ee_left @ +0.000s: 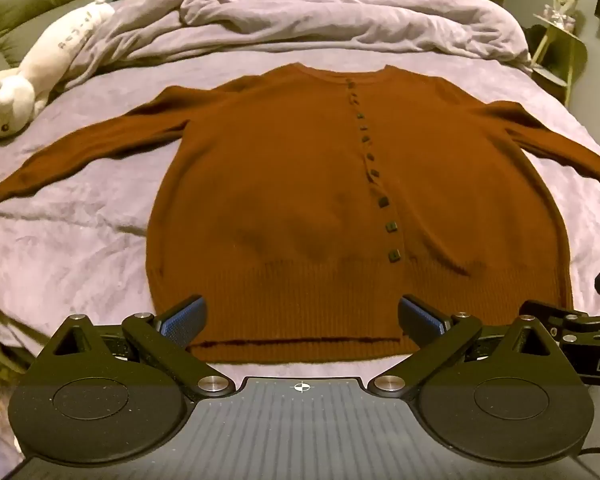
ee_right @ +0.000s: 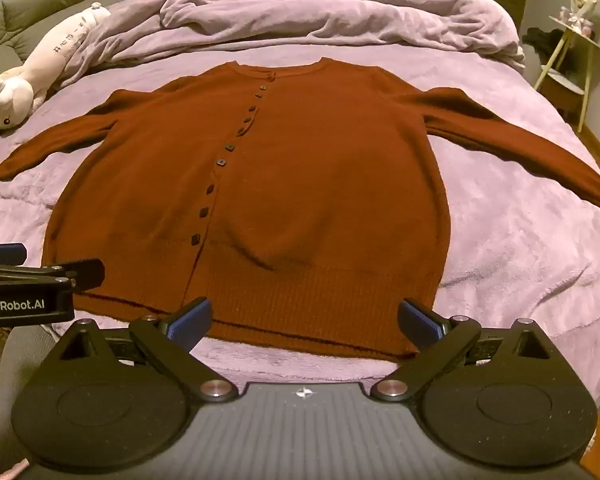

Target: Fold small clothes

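Above the cardigan (ee_left: 300,200) hem on the bed (ee_left: 60,240), left gripper (ee_left: 302,316) and right gripper (ee_right: 305,318) fingers wide apart, empty.

Rust-brown cardigan (ee_left: 284,184) with dark buttons (ee_left: 392,226) lies on a plain lilac bedspread (ee_left: 60,248).

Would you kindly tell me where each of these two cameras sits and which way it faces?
Left wrist view: on the left gripper, by the hem, facing up the cardigan; jaws open, right gripper at the right edge.
Right wrist view: on the right gripper, same direction; jaws open, left gripper at the left edge.
Shared: cardigan, purple bed, plush toy.
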